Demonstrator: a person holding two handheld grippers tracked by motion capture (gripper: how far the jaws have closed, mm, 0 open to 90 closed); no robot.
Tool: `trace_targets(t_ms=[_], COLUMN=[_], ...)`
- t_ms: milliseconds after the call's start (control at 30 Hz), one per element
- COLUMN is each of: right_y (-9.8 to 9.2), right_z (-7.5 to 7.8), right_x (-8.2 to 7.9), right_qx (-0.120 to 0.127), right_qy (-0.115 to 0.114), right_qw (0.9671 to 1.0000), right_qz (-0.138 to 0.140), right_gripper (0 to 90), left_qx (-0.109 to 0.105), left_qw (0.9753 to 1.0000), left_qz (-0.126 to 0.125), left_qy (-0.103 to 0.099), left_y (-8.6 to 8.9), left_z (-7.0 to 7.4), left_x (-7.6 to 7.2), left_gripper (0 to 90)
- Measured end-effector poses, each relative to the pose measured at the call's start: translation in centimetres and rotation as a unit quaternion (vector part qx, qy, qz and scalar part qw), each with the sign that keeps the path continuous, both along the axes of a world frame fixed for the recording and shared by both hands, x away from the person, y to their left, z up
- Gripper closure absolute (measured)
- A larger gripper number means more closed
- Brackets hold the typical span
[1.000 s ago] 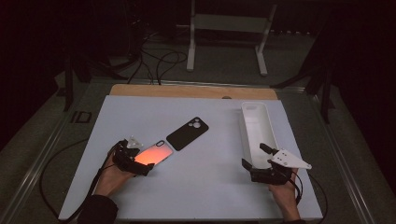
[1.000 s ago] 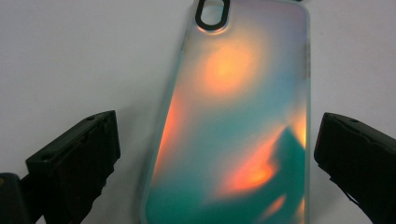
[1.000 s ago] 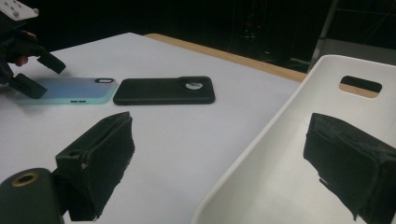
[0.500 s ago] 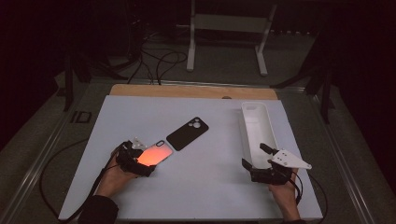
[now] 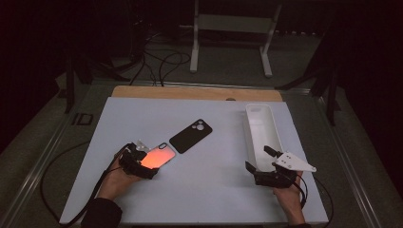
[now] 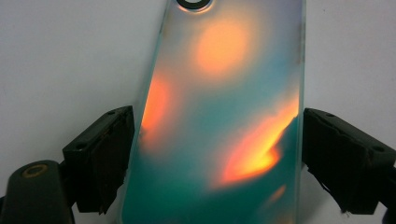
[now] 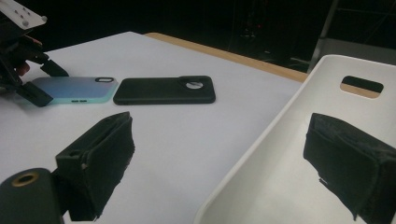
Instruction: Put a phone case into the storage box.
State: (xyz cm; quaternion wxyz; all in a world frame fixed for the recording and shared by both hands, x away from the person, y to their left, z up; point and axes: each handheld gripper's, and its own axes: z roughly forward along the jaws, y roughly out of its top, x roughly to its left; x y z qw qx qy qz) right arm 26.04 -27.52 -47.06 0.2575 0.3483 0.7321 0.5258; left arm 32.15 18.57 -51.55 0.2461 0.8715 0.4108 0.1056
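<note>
Iridescent phone [image 5: 155, 156] lies flat at the white table's [image 5: 209, 190] left, the left gripper [image 5: 142, 164] straddling its near end, jaws apart beside both edges (contact unclear). A black phone case [image 5: 190, 135] lies just beyond. Farther right, the right gripper [image 5: 260, 164], jaws wide, straddles the white tray's [image 5: 263, 128] near wall.

Dim room, black surroundings; only the white worktop [image 5: 209, 180] is lit, evenly from above, with soft faint shadows. Left gripper view is close and blurry, orange glare smeared across the phone [image 6: 219, 121]. Right gripper view: near jaws soft, background dark.
</note>
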Motion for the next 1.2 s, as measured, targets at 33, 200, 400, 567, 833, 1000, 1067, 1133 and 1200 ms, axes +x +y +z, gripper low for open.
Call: trace_targets(t_ms=[33,200,400,567,833,1000,1067,1133,1200], right_y=[0.0,0.0,0.0,0.0,-0.1,0.0,0.1,0.1,0.1], right_z=[0.0,0.0,0.0,0.0,0.1,0.1,0.1,0.3,0.3], right_x=[0.0,0.0,0.0,0.1,0.1,0.1,0.1,0.1,0.2], right_qx=[0.0,-0.001,0.0,-0.001,0.0,0.002,0.002,0.005,0.006], right_qy=[0.0,0.0,0.001,0.001,0.002,0.002,0.003,0.004,0.004], right_qw=[1.0,1.0,1.0,1.0,1.0,1.0,1.0,1.0,1.0], right_qz=[0.0,0.0,-0.001,-0.003,-0.004,-0.003,-0.003,-0.002,-0.001], right_gripper=[8.4,8.4,8.4,8.4,8.4,8.4,8.4,8.4,8.4], left_qx=[0.0,0.002,-0.01,-0.027,-0.051,-0.062,-0.07,-0.075,-0.08], left_qw=[1.0,1.0,0.9998,0.9993,0.9972,0.9959,0.9956,0.9948,0.994], left_qz=[0.001,-0.001,0.007,0.016,0.029,0.033,0.029,0.03,0.032], left_qy=[0.0,-0.005,-0.017,-0.022,-0.046,-0.057,-0.055,-0.062,-0.066], left_y=[0.0,-0.1,0.1,0.4,0.7,0.9,1.0,1.0,0.9], left_z=[0.0,0.0,-0.1,0.0,1.0,1.6,1.8,2.2,2.4], left_x=[0.0,-0.2,-0.6,-0.7,-1.0,-1.3,-1.3,-1.5,-1.6], left_gripper=[13.2,14.6,16.3,16.7,17.0,17.1,17.1,17.0,17.0])
